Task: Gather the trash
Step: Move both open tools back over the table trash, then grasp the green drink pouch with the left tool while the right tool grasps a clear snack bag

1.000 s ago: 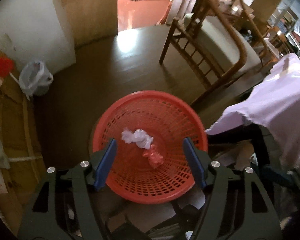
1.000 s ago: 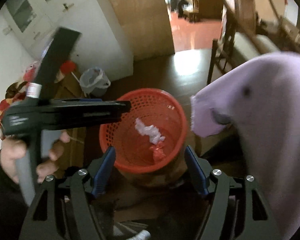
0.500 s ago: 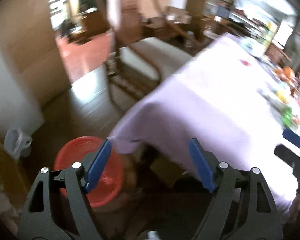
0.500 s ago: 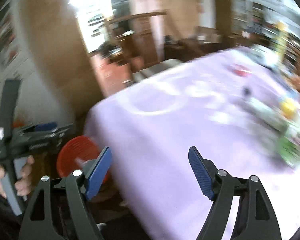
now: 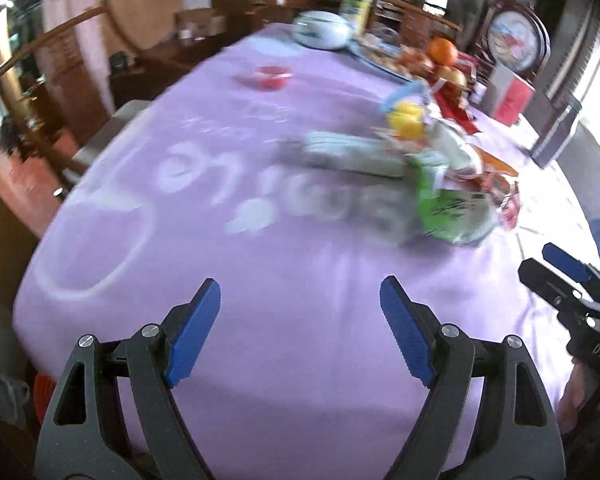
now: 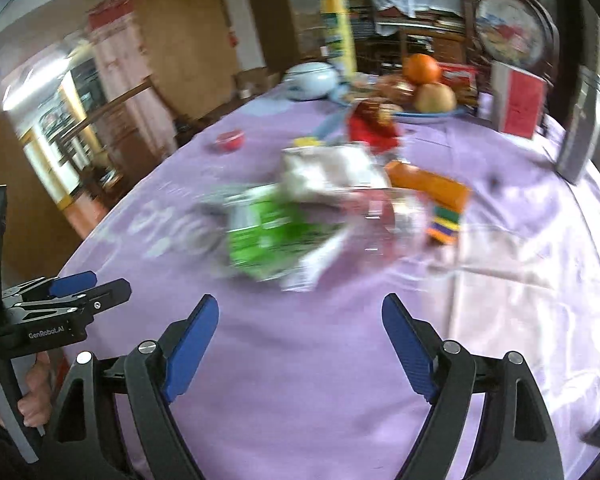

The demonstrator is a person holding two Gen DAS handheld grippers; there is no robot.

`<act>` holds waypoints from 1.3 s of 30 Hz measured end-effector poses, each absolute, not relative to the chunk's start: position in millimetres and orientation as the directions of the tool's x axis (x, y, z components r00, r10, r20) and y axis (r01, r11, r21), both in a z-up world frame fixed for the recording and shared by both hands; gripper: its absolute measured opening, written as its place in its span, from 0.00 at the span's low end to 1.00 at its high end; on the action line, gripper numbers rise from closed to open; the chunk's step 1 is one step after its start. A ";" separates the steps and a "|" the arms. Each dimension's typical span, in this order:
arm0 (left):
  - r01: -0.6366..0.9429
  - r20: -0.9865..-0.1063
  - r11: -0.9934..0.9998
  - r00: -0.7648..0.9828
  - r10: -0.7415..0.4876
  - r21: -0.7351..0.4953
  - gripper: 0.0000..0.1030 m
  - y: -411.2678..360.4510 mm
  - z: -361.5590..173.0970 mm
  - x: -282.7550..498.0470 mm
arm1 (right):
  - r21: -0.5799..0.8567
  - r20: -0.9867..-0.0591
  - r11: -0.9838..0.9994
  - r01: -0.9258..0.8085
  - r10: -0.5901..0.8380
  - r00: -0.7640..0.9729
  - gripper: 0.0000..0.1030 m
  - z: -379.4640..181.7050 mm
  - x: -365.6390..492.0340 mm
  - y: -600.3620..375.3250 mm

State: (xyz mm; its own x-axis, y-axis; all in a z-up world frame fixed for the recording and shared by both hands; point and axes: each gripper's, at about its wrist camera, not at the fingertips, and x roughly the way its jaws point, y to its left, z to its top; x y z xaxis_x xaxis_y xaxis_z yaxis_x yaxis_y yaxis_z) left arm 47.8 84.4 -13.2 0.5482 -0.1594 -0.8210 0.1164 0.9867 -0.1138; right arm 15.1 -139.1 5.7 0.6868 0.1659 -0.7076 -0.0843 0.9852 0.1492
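In the left wrist view, the left gripper (image 5: 300, 308) is hovering over the near edge of the lilac-clothed table (image 5: 300, 360), jaws spread wide and holding nothing; a blurred heap of crumpled green and silver wrappers (image 5: 440, 196) is lying toward the right edge. In the right wrist view, the right gripper (image 6: 300, 328) is opening wider (nothing between its jaws), the wrappers (image 6: 284, 224) sitting mid-table.

Both wrist cameras look steeply down over their own tongs across the bench (image 5: 300, 264), sharing its near green wrapper (image 6: 268, 236).
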 end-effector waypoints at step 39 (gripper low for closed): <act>0.276 -0.814 0.953 0.521 -0.257 -0.124 0.08 7.1 -9.7 91.2 | 0.098 -0.791 0.995 -0.001 0.078 0.607 0.80 -5.2 96.1 -172.3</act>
